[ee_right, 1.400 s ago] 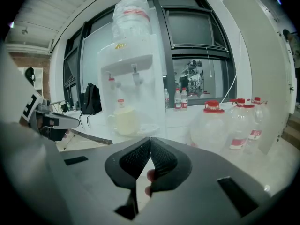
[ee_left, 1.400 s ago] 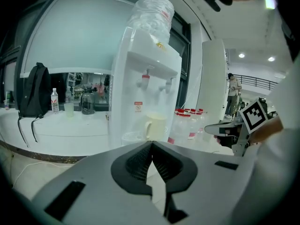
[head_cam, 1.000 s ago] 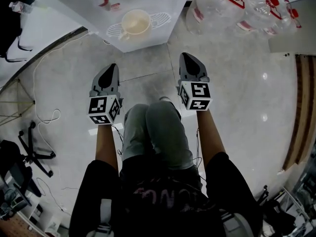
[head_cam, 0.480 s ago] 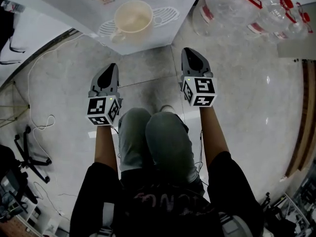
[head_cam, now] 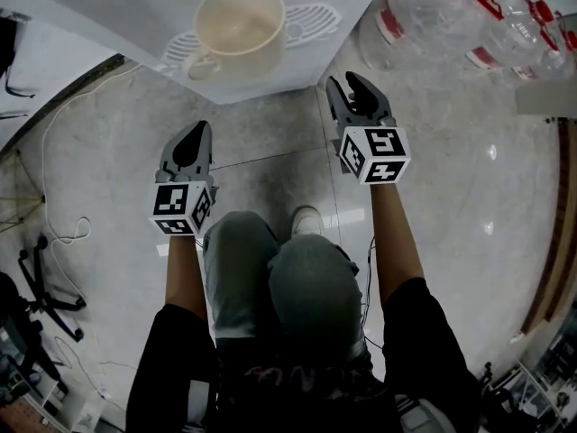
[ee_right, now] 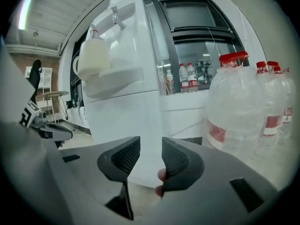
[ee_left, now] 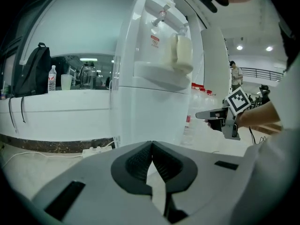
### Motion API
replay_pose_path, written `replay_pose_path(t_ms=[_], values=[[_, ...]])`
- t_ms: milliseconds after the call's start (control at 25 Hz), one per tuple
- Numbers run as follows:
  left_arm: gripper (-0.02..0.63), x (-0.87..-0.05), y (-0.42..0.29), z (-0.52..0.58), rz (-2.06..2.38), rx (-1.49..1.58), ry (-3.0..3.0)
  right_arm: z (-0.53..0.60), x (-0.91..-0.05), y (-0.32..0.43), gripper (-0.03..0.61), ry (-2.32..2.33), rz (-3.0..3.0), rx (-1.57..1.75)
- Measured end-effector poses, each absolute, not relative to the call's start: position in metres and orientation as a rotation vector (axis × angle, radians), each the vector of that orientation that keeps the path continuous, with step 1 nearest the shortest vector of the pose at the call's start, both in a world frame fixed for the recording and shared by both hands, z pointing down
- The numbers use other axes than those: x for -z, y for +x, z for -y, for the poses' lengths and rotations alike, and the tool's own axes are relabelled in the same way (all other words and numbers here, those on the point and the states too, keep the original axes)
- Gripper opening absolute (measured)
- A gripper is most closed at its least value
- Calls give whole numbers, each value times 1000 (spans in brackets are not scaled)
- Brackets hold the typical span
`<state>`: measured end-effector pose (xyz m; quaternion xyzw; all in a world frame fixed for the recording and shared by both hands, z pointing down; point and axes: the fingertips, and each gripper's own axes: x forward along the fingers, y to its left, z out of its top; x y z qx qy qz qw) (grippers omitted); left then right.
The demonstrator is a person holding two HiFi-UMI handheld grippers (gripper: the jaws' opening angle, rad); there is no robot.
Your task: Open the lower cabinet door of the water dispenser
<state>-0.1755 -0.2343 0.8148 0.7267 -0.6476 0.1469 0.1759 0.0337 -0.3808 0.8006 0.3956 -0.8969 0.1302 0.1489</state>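
The white water dispenser [head_cam: 270, 61] stands in front of me, a cream cup [head_cam: 239, 23] on its drip tray. Its lower cabinet door [ee_left: 152, 116] fills the middle of the left gripper view and shows again as the lower cabinet door [ee_right: 124, 121] in the right gripper view. My left gripper [head_cam: 193, 137] is shut and empty, a short way off the door's left side. My right gripper [head_cam: 352, 85] is level with the dispenser's right front corner. Its jaws are opening, with nothing between them. Neither gripper touches the door.
Large water bottles [head_cam: 442, 12] with red caps stand on the floor right of the dispenser. A white cable [head_cam: 63, 142] and a power strip [ee_left: 96, 150] lie at the left. A backpack [ee_left: 32, 69] sits on the counter behind. My knees [head_cam: 270, 269] are below the grippers.
Both grippers have sunk and come closer to the dispenser, which now looks larger in the head view. The right jaws have gone from shut to apart.
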Motion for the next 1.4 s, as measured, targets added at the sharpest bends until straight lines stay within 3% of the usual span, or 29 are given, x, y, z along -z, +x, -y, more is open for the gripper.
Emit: replay_pose_path(t_ms=[480, 1400], values=[[11, -852, -185, 234, 1801, -495, 2036, 420, -832, 8, 239, 1004, 2636, -412], [11, -861, -182, 218, 1756, -521, 2048, 421, -832, -3, 218, 965, 2632, -339]])
